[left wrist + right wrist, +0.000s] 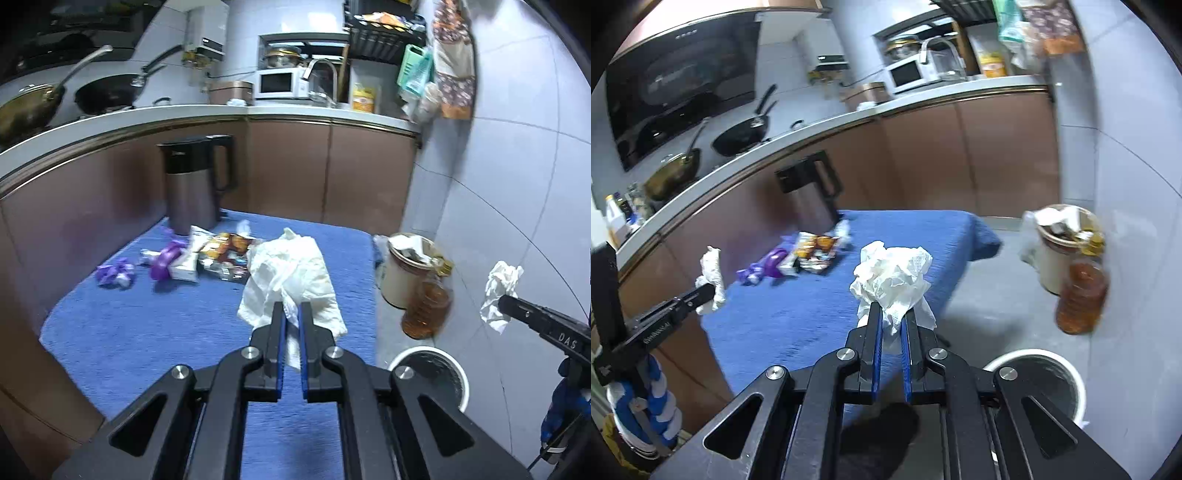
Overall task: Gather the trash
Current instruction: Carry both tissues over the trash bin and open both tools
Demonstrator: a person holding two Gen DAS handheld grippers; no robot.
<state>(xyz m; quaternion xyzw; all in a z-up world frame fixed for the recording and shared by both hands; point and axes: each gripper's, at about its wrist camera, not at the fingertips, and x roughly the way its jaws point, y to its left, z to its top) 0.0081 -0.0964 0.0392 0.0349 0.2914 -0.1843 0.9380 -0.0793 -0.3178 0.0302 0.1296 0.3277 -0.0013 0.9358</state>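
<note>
My left gripper (291, 308) is shut on a crumpled white tissue (295, 273), held above the blue mat (147, 332). It also shows in the right wrist view (711, 271) at the left. My right gripper (891, 312) is shut on another crumpled white tissue (894, 273), held over the mat's right edge; it shows in the left wrist view (498, 291) at the far right. A white round bin (1052, 373) stands on the floor below right, also in the left wrist view (436, 365). Snack wrappers (225, 254) and purple wrappers (166, 260) lie on the mat.
A steel kettle (195, 184) stands at the mat's far end. A cream pot with paper in it (406, 266) and an oil bottle (424, 306) stand on the floor by the tiled wall. Brown cabinets and a counter with pans lie behind.
</note>
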